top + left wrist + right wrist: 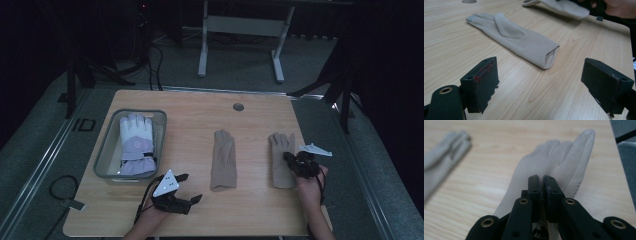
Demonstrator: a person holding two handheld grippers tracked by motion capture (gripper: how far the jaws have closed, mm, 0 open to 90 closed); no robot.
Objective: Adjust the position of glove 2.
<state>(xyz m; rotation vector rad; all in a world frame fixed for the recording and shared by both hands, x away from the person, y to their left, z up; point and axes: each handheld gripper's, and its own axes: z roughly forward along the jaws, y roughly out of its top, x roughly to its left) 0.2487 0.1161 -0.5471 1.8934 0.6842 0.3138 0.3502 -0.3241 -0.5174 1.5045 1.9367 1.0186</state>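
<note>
- Dark room behind the work area; we note grey carpet and a white-legged stand (240, 45) beyond the far edge.
- Wooden table (200, 210): light grain, with a round cable hole (238, 107) near its far edge. All items below lie on it.
- Grey bin (104, 155): on the left part of the table, open-topped. We log one white padded glove (136, 145) lying inside it, fingers toward the far side.
- Middle tan glove (223, 159): flat on the wood near the table's centre, fingers pointing away, cuff toward the person. In the left gripper view (519, 40) it lies ahead of the jaws, its cuff opening facing them, apart from both.
- Right tan glove (281, 157): flat on the right part of the table, well apart from the middle one, fingers pointing away. In the right gripper view (564, 167) it spreads out beneath and beyond the jaws.
- Left gripper (192, 189): held low over the near edge, right of the bin. We record its jaws wide apart with nothing between them, aimed toward the middle tan glove.
- Right gripper (289, 158): over the right tan glove. We record its jaws pressed together; whether any cloth is pinched between them we cannot tell.
</note>
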